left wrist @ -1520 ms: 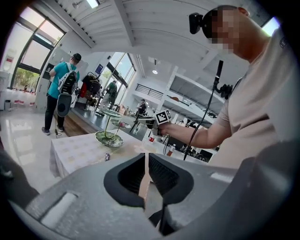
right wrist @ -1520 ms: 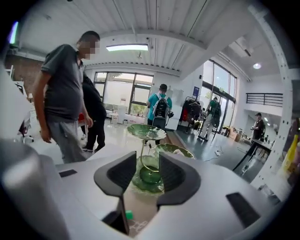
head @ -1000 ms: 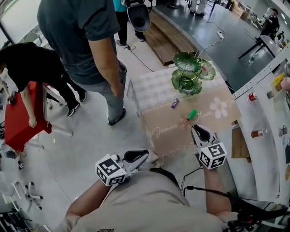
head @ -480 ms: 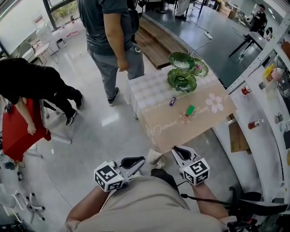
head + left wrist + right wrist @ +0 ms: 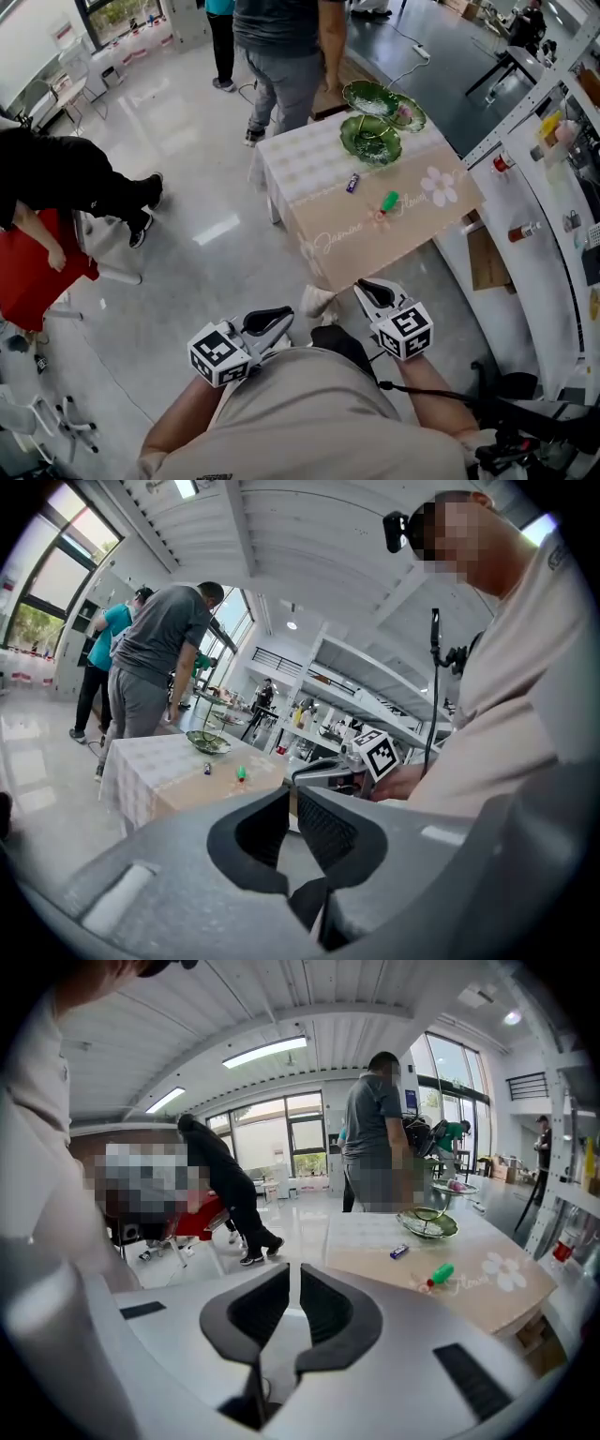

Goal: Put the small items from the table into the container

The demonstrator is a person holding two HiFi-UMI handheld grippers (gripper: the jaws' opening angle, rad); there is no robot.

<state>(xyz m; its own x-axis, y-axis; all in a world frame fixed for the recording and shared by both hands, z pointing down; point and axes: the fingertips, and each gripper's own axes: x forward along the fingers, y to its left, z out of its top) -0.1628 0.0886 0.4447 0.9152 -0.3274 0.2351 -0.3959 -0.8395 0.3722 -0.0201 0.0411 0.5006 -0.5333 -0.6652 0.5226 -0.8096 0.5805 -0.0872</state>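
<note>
The green item (image 5: 388,202) and the small purple item (image 5: 352,183) are lying on the table (image 5: 375,251), well ahead of your fingertips. The green tiered container (image 5: 371,141) is standing farther out, beyond both. You are holding the right gripper (image 5: 367,289) just short of the table's near edge, its fingers barely parted and gripping nothing. The left gripper (image 5: 277,320) is hovering beside it, farther from the table, fingers likewise a slit apart and empty. A person in grey (image 5: 289,37) is standing past the container.
</note>
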